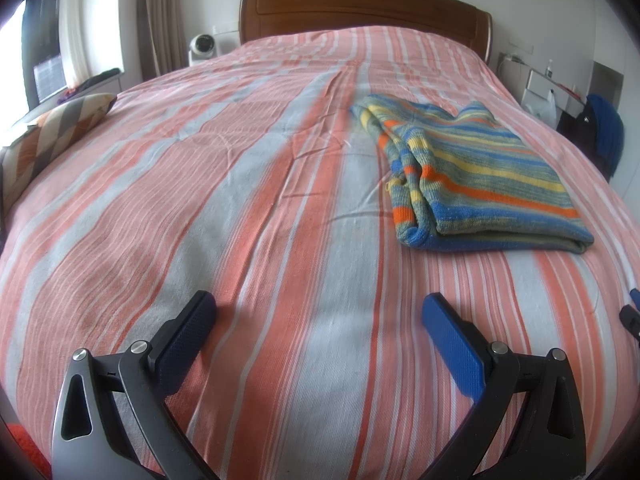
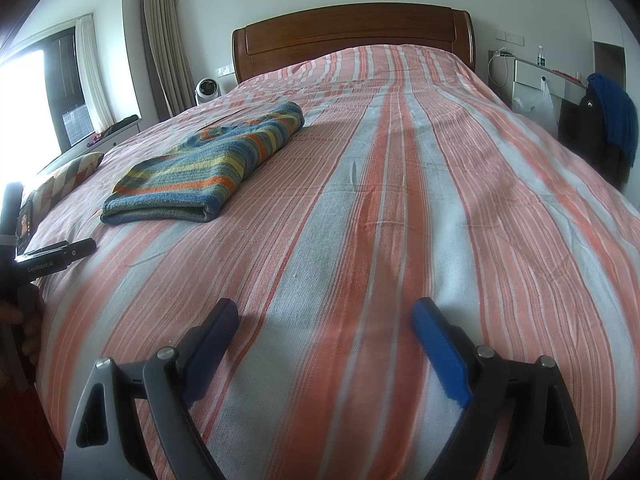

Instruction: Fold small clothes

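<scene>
— On the bed (image 1: 248, 184), what's lying there?

— One folded sweater (image 1: 476, 172), knitted in blue, yellow, green and orange stripes. It rests flat on the bedspread (image 2: 360, 200), which has salmon, grey and white stripes running towards the wooden headboard (image 1: 360, 8).

— Where are the two grippers?

— Both hover low over the near end of the bed. The left gripper (image 1: 320, 320) has its blue-padded fingers spread wide apart with nothing between them; the sweater lies ahead of it and off to its right, well apart. The right gripper (image 2: 324, 326) is spread wide too, holding nothing; from its camera the sweater (image 2: 204, 168) sits ahead and to the left, untouched.

— Can either gripper see the other?

— Yes. At the left edge of the right camera's view, part of the left gripper's black frame shows beside the mattress.

— Anything else around?

— A patterned pillow (image 1: 52, 132) at the left edge of the bed, a small white fan (image 1: 203, 46) beside the headboard, curtains (image 2: 160, 36) by a bright window, and a blue garment (image 2: 614, 108) hanging at the far right.
</scene>
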The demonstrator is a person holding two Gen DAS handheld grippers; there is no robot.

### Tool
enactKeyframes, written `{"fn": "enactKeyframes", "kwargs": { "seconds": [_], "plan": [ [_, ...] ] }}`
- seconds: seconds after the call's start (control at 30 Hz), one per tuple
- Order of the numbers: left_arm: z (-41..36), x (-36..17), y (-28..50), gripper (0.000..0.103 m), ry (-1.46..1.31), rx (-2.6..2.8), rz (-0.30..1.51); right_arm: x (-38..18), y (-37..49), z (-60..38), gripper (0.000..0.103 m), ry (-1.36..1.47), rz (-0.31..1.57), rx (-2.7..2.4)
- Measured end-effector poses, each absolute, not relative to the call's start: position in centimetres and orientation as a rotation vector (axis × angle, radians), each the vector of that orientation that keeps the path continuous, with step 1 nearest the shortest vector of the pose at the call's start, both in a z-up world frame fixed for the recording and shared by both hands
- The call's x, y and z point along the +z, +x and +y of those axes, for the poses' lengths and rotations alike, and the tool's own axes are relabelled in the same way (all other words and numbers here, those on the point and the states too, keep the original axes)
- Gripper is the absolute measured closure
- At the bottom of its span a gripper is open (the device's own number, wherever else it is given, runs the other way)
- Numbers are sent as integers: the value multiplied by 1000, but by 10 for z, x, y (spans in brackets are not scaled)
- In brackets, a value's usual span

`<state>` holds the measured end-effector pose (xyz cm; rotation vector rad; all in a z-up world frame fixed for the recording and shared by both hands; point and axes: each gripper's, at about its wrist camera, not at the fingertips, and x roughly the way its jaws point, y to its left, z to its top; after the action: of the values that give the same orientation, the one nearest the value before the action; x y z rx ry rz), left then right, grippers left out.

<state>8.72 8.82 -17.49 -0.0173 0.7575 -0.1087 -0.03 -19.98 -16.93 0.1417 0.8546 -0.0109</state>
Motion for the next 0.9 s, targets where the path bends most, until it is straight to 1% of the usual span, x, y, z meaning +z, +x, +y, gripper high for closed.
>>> {"fn": "enactKeyframes", "kwargs": {
  "seconds": [0.37,0.47,0.53,0.6,0.67,0.7,0.77,0.8,0.87,0.9],
  "plan": [
    [89,-175,85,1,-16,-108,766,-170,-1,-199,15,141,853,-10],
    [93,-167,84,1,-15,-135,816,-169,-1,-199,15,141,857,-10],
    [104,-155,83,1,-78,-204,839,-165,2,-196,15,124,898,-15],
    [120,-140,87,1,-203,-274,827,-155,5,-194,15,114,930,0],
    [132,-126,112,1,-336,-378,846,-138,16,-193,15,207,912,81],
    [130,-122,130,1,-350,-425,869,-132,23,-193,15,240,902,106],
    [118,-121,165,1,-342,-495,923,-117,55,-188,15,315,876,176],
    [106,-127,195,1,-317,-540,983,-114,73,-185,15,344,877,215],
    [86,-141,227,1,-263,-551,1065,-121,125,-180,16,454,933,317],
    [75,-153,248,1,-215,-525,1125,-130,148,-179,19,511,981,349]
  ]
}}
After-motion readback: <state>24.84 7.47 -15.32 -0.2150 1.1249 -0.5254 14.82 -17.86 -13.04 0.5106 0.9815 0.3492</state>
